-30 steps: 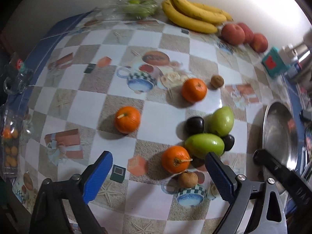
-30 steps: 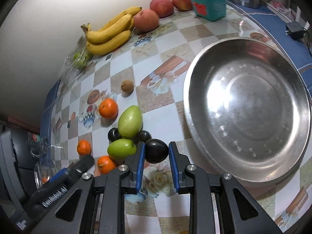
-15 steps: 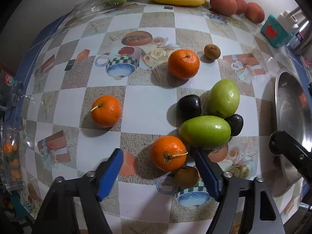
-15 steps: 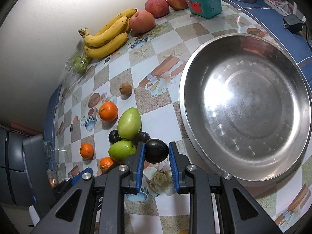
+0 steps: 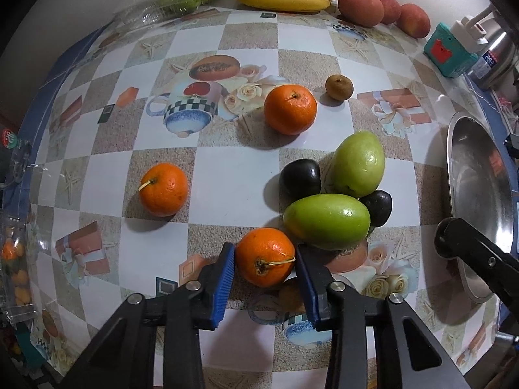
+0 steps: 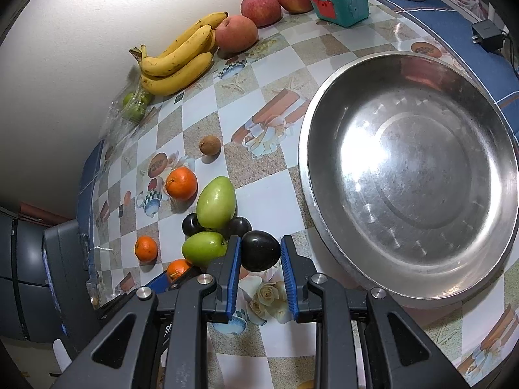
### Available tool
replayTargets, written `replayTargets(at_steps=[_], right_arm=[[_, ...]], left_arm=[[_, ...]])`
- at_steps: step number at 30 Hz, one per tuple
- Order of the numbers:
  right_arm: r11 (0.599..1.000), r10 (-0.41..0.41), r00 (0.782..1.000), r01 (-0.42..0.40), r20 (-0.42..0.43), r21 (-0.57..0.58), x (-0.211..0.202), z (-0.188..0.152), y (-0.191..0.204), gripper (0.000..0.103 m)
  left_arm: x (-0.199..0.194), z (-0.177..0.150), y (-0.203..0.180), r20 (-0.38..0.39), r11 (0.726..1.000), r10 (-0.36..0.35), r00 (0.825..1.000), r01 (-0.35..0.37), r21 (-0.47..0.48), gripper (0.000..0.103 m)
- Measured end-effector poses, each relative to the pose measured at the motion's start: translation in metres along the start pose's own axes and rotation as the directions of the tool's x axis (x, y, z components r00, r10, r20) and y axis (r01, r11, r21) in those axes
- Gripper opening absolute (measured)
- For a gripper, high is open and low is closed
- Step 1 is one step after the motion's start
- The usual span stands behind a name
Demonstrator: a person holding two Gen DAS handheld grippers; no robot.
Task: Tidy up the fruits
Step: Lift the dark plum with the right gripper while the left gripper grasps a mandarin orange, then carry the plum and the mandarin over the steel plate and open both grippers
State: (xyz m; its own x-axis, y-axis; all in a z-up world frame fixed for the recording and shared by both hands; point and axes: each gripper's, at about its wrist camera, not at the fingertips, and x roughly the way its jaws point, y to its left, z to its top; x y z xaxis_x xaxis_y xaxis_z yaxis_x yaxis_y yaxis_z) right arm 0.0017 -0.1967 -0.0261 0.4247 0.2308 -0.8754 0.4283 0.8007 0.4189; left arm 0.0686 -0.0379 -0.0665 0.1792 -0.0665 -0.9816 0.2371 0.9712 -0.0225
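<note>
I have the left gripper (image 5: 264,261) pointing steeply down at the worktop (image 5: 233,175), which is covered with a checked printed cloth. Its jaws have just been closing, and the blue pads now sit against both sides of a round orange tangerine with a short stalk (image 5: 265,257). This tangerine rests on the cloth, just beside a green oval mango (image 5: 327,221).

I have the right gripper (image 6: 260,254) clamped on a dark, glossy round fruit (image 6: 260,250), one blue pad on each side. This fruit sits just beside the rim of a large round stainless-steel basin (image 6: 412,175), whose interior holds no fruit.

A second green mango (image 5: 358,163), two further dark fruits, two more tangerines (image 5: 290,109) and a small brown fruit (image 5: 339,87) lie on the cloth. A bunch of yellow bananas (image 6: 180,61) and three red apples (image 6: 236,33) lie along the white wall.
</note>
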Motion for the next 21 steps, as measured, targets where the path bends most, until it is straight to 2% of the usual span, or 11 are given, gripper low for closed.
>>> replayTargets(at_steps=[5, 12, 17, 21], right_arm=[[1.000, 0.002, 1.000, -0.002, -0.001, 0.002, 0.000, 0.000, 0.000, 0.025], [1.000, 0.009, 1.000, -0.009, 0.002, 0.006, -0.002, 0.001, -0.001, 0.025], [0.999, 0.017, 1.000, -0.017, 0.010, 0.029, -0.005, 0.003, -0.007, 0.025], [0.997, 0.017, 0.999, -0.019, 0.029, 0.069, -0.011, 0.009, -0.020, 0.025]], left_arm=[[-0.011, 0.003, 0.009, 0.024, 0.999, -0.004, 1.000, 0.005, -0.041, 0.040], [-0.046, 0.005, 0.021, 0.133, 0.993, -0.024, 0.991, 0.039, -0.111, 0.040], [-0.058, 0.002, 0.016, 0.186, 0.992, -0.054, 0.981, 0.074, -0.102, 0.040], [-0.064, 0.002, 0.002, 0.220, 0.992, -0.096, 0.971, 0.112, -0.060, 0.040]])
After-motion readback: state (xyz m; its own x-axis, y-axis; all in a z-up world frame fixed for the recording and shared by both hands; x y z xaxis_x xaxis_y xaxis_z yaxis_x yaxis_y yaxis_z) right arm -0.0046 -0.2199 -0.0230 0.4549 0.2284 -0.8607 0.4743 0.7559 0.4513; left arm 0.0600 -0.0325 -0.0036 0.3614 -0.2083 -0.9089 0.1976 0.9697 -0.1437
